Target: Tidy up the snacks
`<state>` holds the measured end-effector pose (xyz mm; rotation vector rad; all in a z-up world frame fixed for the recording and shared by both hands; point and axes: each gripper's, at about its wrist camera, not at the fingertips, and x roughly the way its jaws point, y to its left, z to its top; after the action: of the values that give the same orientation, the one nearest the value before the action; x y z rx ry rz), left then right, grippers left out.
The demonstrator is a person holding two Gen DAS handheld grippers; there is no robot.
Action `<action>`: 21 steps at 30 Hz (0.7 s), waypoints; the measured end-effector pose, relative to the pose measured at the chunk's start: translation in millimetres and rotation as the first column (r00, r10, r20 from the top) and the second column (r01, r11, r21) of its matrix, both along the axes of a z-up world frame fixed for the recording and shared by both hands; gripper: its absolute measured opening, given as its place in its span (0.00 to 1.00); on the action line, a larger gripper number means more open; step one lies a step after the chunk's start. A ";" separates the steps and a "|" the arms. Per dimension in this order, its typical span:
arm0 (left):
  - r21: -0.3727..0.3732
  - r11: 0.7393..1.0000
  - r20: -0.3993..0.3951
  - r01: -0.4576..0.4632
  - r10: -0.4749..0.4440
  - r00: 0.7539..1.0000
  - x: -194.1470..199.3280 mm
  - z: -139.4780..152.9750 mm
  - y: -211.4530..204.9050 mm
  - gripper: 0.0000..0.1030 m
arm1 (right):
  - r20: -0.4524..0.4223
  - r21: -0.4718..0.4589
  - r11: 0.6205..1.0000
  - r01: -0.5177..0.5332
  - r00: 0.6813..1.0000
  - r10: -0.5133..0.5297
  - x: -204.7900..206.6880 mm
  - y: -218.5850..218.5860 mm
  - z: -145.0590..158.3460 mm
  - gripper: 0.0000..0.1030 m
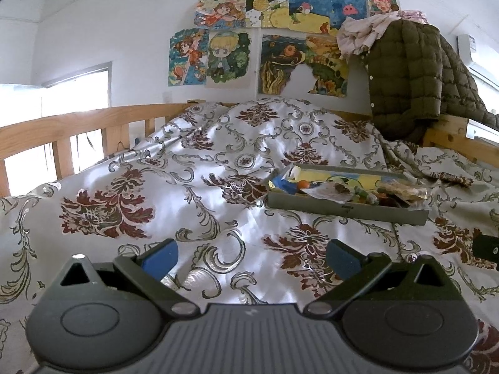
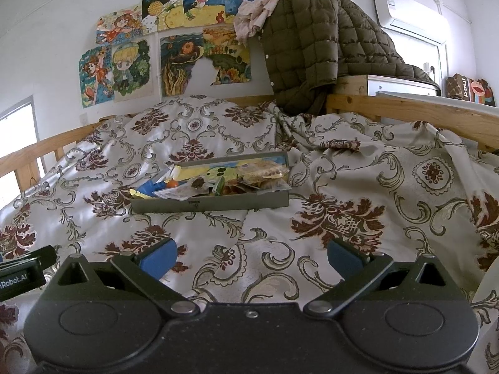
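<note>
A shallow grey tray lies on the patterned bedspread, holding several snack packets: clear wrappers, a bag of biscuits and a blue packet. My left gripper stands open low over the spread, the tray ahead and to its right. My right gripper is open too, with the tray ahead and slightly left. Nothing sits between either pair of blue fingertips.
The flowered bedspread covers the whole bed. A wooden rail runs round it. An olive quilted jacket hangs at the head. Posters cover the wall. The other gripper's edge shows in each view.
</note>
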<state>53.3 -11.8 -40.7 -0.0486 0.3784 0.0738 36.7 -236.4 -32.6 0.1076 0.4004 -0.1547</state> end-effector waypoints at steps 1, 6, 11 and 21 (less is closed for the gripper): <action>0.002 1.000 0.000 0.000 0.000 1.000 0.0 -0.2 0.1 1.00 | 0.000 0.000 1.000 0.000 1.000 0.000 -0.1 -0.3 0.4 0.99; -0.004 1.000 -0.003 -0.001 0.000 1.000 0.3 -0.2 0.2 1.00 | -0.004 -0.001 1.000 -0.001 1.000 0.001 -0.8 1.0 -2.6 0.99; -0.002 1.000 -0.005 0.000 0.000 1.000 0.4 -0.3 2.6 1.00 | -0.004 -0.001 1.000 -0.001 1.000 0.001 -0.6 0.8 -1.8 0.99; -0.002 1.000 -0.006 0.000 0.000 1.000 0.2 -0.1 1.6 1.00 | -0.004 -0.001 1.000 -0.001 1.000 0.001 -0.3 1.0 -0.9 0.99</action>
<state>53.5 -10.2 -40.8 -0.0505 0.3841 0.0733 36.4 -235.3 -33.5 0.1062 0.4048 -0.1546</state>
